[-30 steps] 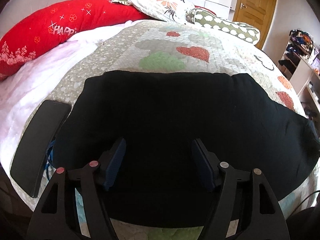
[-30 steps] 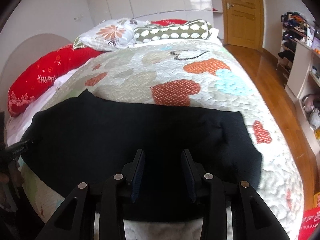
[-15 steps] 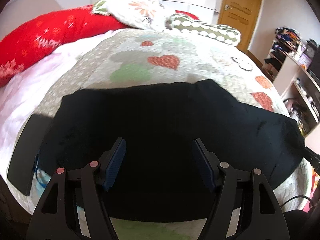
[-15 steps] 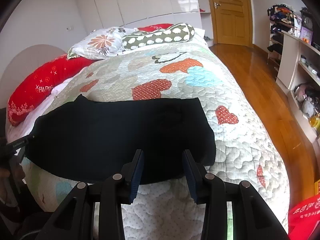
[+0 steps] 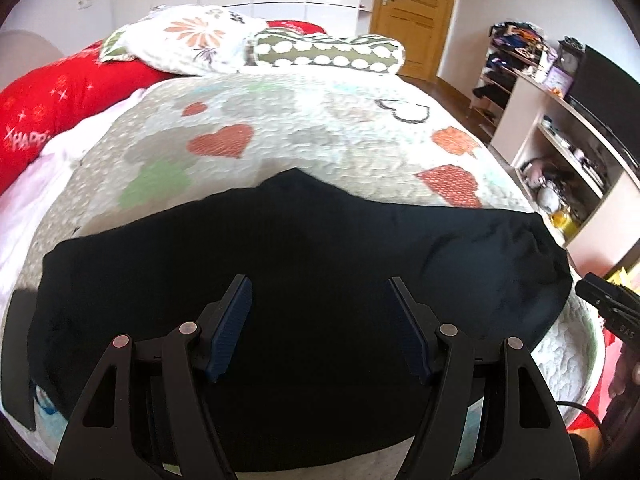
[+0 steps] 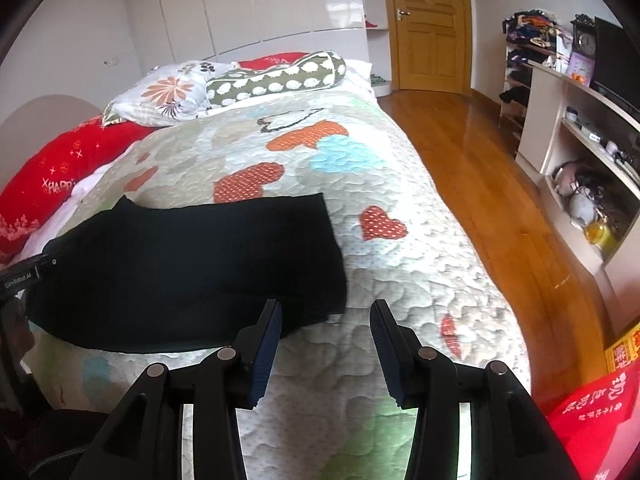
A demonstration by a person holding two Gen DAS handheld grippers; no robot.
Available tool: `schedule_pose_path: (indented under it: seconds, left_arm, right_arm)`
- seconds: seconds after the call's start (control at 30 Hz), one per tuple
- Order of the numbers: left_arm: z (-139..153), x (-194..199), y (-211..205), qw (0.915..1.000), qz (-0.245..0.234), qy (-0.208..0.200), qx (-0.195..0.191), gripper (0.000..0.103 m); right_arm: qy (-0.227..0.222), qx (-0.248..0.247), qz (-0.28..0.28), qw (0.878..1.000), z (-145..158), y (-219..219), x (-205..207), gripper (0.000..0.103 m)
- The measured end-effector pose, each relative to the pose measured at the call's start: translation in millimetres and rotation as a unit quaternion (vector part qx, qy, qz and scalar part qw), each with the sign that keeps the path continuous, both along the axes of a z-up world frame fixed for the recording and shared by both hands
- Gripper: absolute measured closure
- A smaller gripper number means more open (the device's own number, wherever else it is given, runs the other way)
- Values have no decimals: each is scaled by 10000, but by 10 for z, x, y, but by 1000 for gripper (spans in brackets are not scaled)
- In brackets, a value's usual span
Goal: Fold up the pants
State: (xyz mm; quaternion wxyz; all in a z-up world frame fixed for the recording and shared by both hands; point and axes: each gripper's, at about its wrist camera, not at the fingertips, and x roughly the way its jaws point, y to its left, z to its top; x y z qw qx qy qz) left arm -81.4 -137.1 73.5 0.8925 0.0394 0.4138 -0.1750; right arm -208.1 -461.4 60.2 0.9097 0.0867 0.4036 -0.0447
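The black pants point(image 5: 304, 288) are spread flat across the foot end of the bed, on a quilt point(image 5: 320, 136) patterned with hearts. In the left wrist view, the left gripper point(image 5: 320, 330) is held above the middle of the garment; its jaws are seen wide apart, with nothing between them but the dark cloth lying below and ahead. Whether the pads touch the fabric cannot be told. A dark flat object point(image 5: 18, 364) is partly covered by the pants' edge, out to the left of the left jaws.

In the right wrist view, the right gripper point(image 6: 326, 350) is positioned just past the right-hand end of the pants point(image 6: 192, 272). Its jaws are also parted and hold nothing: the left pad is seen against the corner of the garment, the right pad over bare quilt point(image 6: 400, 280). The pants are thus found ahead and to the left of these jaws.

Beyond both jaws, at the head of the bed, a floral pillow point(image 6: 168, 96), a green spotted bolster point(image 6: 276, 78) and a red cushion point(image 6: 56, 176) are laid. To the right of the jaws, a wooden floor point(image 6: 480, 168) and open shelves point(image 6: 580, 152) are visible.
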Motion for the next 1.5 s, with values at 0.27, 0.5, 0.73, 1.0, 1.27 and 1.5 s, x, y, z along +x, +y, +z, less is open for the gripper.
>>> schedule_pose_path:
  seconds: [0.27, 0.5, 0.73, 1.0, 1.27, 1.5]
  left_arm:
    - [-6, -1, -186, 9999, -144, 16, 20, 34]
    - [16, 5, -224, 9998, -195, 13, -14, 34]
    - [3, 4, -320, 9995, -315, 20, 6, 34]
    - [-51, 65, -496, 9987, -500, 62, 76, 34]
    - [-118, 166, -657, 9978, -632, 173, 108, 34]
    - [-170, 282, -815, 9965, -779, 302, 97, 34]
  right_arm:
    - [0, -6, 6, 10000, -7, -31, -9, 59]
    - [6, 22, 35, 10000, -22, -36, 6, 59]
    - [7, 17, 46, 10000, -25, -20, 18, 59]
    - [69, 51, 57, 9999, -68, -13, 48, 59]
    - [30, 219, 76, 9997, -80, -65, 76, 58]
    - [59, 715, 132, 9973, -154, -139, 137, 51]
